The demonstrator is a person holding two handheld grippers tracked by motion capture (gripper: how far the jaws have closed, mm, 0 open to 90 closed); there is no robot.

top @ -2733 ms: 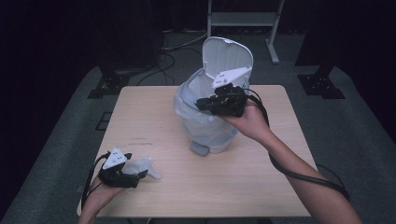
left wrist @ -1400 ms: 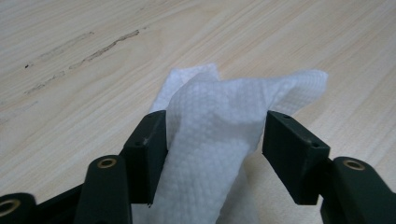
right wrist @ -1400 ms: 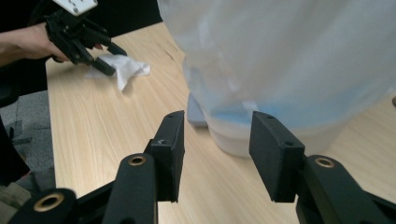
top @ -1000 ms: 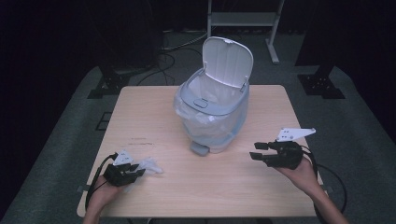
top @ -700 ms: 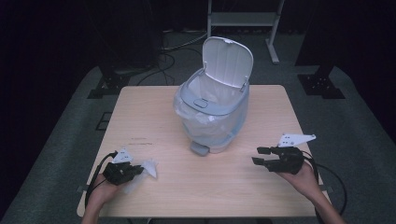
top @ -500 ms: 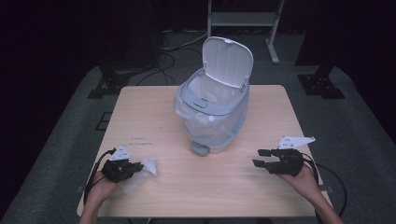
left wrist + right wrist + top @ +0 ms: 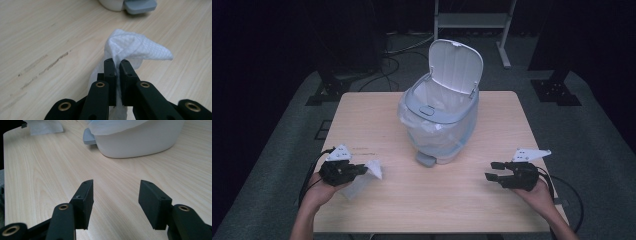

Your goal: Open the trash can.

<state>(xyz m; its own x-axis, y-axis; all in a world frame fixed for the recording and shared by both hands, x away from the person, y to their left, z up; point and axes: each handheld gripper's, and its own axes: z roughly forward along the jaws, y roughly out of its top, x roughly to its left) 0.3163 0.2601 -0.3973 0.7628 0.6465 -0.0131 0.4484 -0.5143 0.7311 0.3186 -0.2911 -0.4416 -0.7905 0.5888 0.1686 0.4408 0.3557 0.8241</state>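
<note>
While right claw [image 7: 493,171] gapes — white tissue [image 7: 135,50] in left claw [image 7: 116,62].

A white pedal bin [image 7: 443,116] (lid up, bag-lined) stands on the wooden table [image 7: 362,115].

Left tool [image 7: 358,170]: black body, grey three-cornered plate on top, black cable looping from its rear. In the left gripper view its [image 7: 117,75] two jaws are flat matte black blocks with small dark screw holes, carried on black link arms with brass-coloured pivot bushings. Right tool [image 7: 493,171]: same black body, grey three-cornered plate, black cable trailing behind. In the right gripper view it [image 7: 115,195] has identical black rectangular jaw pads with recessed screw holes, brass-ringed pivots on the links. Both forearms bare; no sleeves seen.
</note>
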